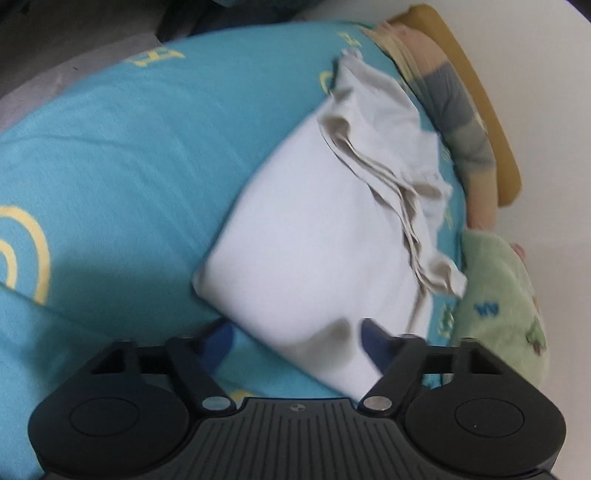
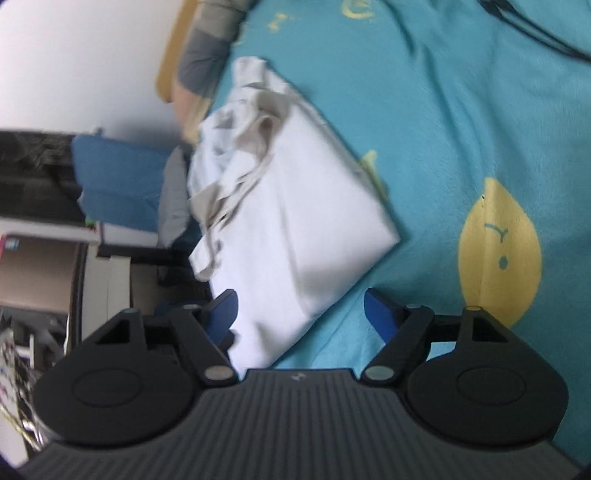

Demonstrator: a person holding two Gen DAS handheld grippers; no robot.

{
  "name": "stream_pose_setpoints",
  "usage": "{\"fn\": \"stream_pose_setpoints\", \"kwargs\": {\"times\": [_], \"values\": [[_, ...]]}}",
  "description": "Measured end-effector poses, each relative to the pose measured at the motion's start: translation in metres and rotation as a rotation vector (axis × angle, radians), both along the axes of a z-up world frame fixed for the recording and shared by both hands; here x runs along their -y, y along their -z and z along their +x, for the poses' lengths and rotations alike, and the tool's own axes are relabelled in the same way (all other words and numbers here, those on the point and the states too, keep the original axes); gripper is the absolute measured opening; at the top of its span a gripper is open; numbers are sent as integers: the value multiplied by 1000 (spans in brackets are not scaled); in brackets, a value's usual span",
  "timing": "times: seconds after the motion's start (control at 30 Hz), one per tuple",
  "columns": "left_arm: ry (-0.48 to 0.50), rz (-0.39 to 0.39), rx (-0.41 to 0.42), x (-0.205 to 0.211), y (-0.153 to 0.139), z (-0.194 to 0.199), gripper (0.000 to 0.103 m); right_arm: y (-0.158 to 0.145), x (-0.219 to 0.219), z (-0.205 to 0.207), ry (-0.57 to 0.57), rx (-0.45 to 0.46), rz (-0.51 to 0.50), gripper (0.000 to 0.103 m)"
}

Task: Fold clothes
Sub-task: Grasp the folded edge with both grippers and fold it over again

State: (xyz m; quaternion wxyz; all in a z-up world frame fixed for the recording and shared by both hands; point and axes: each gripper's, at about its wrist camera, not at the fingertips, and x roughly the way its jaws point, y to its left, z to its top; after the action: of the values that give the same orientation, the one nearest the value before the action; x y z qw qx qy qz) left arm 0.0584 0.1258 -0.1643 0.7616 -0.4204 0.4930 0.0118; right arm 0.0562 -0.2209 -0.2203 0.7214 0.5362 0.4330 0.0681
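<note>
A white garment [image 1: 314,251] lies folded into a rough rectangle on the teal bedsheet [image 1: 122,155], with bunched beige-edged layers along its far side. My left gripper [image 1: 295,341] is open, its blue fingers [image 1: 375,341] spread wide at the garment's near corner. In the right wrist view the same garment [image 2: 295,221] lies on the sheet [image 2: 461,129]. My right gripper [image 2: 301,314] is open, fingers spread either side of its near corner, holding nothing.
A striped grey-and-beige cloth [image 1: 458,110] and a green plush blanket [image 1: 502,302] lie along the bed's edge by a yellow headboard [image 1: 491,122]. The right wrist view shows furniture and a blue cushion [image 2: 118,184] beside the bed, and black cables [image 2: 532,33] on the sheet.
</note>
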Motion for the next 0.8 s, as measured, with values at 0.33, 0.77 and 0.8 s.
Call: {"fn": "stream_pose_setpoints", "kwargs": {"times": [0.33,0.77,0.8], "values": [[-71,23,193,-8,-43,-6,6,-3,9,6,106,43,-85,10],[67,32,370,4,-173,-50,5,-145,27,-44,94,336,-181,8],[78,21,366,4,-180,-63,5,-154,30,-55,89,344,-186,8]]}}
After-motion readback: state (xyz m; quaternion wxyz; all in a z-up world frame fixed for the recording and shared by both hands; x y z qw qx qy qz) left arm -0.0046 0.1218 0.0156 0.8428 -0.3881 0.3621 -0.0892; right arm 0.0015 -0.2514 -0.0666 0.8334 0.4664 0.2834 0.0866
